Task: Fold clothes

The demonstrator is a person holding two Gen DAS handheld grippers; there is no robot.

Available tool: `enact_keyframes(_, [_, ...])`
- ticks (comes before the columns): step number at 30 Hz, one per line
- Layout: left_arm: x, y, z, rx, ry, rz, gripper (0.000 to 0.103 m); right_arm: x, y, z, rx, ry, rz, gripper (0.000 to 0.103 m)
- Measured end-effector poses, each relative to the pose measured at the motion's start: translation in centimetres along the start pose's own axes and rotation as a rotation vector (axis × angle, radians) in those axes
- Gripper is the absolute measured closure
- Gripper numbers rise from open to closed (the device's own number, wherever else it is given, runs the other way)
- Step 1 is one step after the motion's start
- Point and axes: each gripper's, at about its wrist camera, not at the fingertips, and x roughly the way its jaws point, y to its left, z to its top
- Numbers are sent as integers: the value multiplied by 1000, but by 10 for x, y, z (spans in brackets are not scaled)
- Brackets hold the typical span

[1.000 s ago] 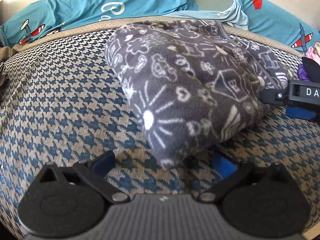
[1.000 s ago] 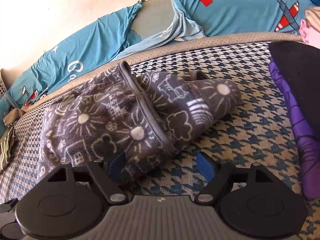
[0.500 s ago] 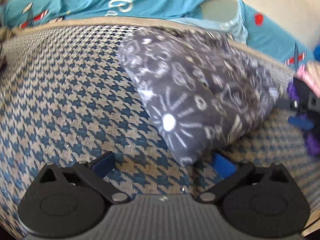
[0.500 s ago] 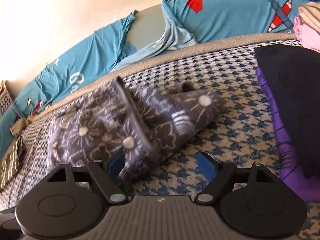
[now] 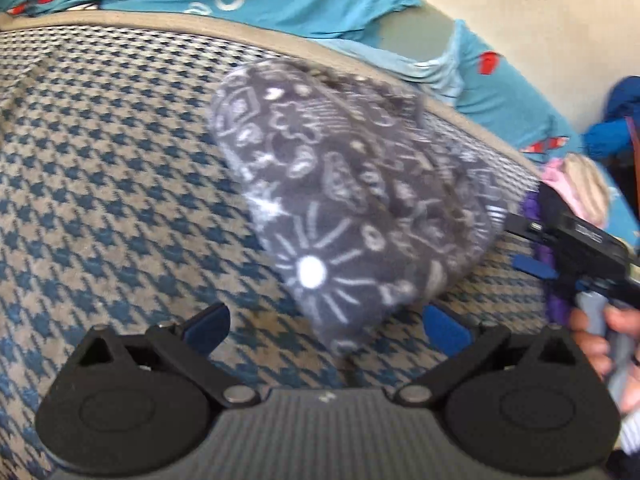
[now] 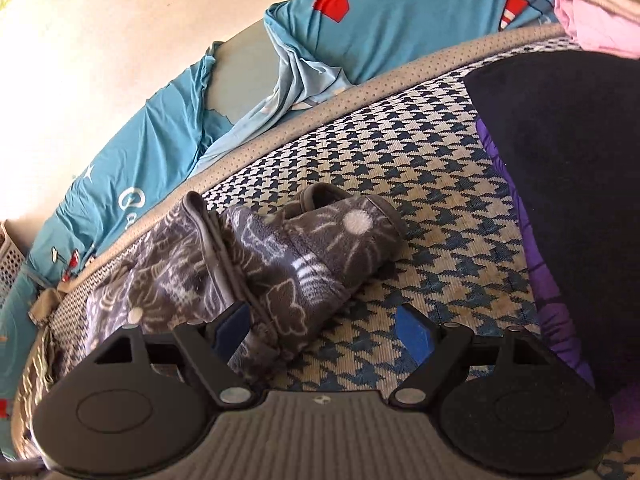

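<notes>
Garment under inspection: a dark grey fleece piece printed with white doodles (image 5: 352,208), lying folded into a compact bundle on the blue-and-beige houndstooth mattress (image 5: 100,200), near its far piped edge. We note the change over the last second: both tools have drawn back from the bundle and swung to a new angle, so it sits smaller and further off in both views. The left gripper (image 5: 326,324) has its jaws wide apart with nothing between the blue pads; the bundle's near corner lies just ahead of them, untouched. The right gripper (image 6: 324,330) likewise stands wide and holds nothing, though its left pad sits just beside the folded hem. A hand (image 5: 600,336) carries that tool at the right margin. We judge this fold complete and released. A black and purple stack (image 6: 560,200) lies to the right, apart from the bundle.
</notes>
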Motion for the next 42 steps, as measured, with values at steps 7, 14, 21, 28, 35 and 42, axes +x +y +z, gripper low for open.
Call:
enact_keyframes(7, [-6,7,13,-50,-12,-51,0,12,-3,3,65,17,39,24])
enact_keyframes(14, [8,21,34,-103,-15,-29,0,16,-2,3,79,8,50,24])
enact_keyframes(21, [22,29,47,-137,5,-17,0,22,5,3,46,6,61,23])
enact_keyframes(28, [33,30,56,-130,14,-19,0,27,10,5,28,3,74,23])
enact_keyframes(35, [41,34,61,-145,20,-49,0,31,11,7,21,-3,94,17])
enact_keyframes(42, [49,36,68,-157,21,-77,0,36,11,10,7,-6,125,9])
